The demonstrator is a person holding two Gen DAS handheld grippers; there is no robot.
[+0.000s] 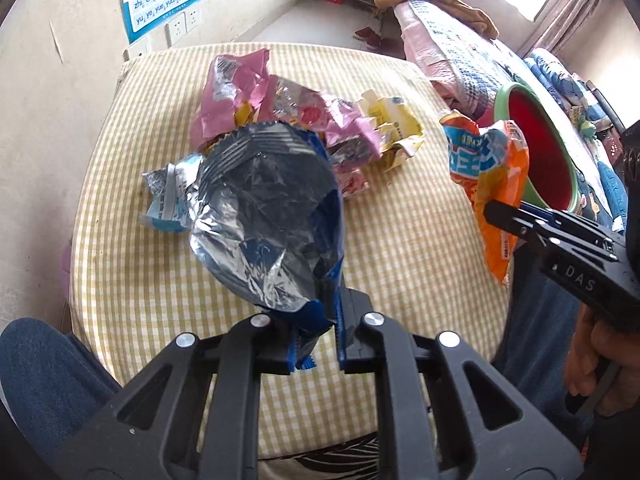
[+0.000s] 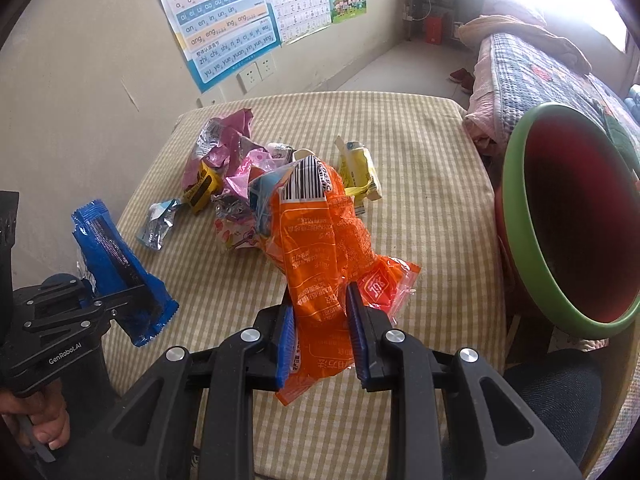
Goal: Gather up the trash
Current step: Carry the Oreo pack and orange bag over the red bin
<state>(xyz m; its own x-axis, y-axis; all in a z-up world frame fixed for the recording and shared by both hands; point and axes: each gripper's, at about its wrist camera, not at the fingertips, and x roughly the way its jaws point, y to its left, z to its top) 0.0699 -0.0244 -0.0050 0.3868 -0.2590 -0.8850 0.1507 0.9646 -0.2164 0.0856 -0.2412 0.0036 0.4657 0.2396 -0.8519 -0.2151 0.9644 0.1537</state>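
Observation:
My left gripper [image 1: 320,312] is shut on the lower end of a blue wrapper with a silver foil inside [image 1: 260,208], held up above the table; the right wrist view shows the same wrapper [image 2: 108,248] in that gripper [image 2: 120,300]. An orange snack wrapper [image 2: 316,240] hangs clamped between the blue pads of my right gripper [image 2: 320,300], which is shut on it. From the left wrist camera, the orange wrapper [image 1: 492,184] sits just in front of a red basin with a green rim [image 1: 516,92]. A pile of pink [image 1: 236,92], yellow [image 1: 396,124] and silver-blue [image 1: 168,196] wrappers lies on the table.
The table wears a yellow checked cloth [image 1: 400,240] and stands against a wall with posters and sockets. The basin [image 2: 516,184] tilts at the table's right edge, beside a bed with quilts [image 1: 460,40]. A person's knee [image 1: 40,368] and hand [image 1: 592,360] show near the front.

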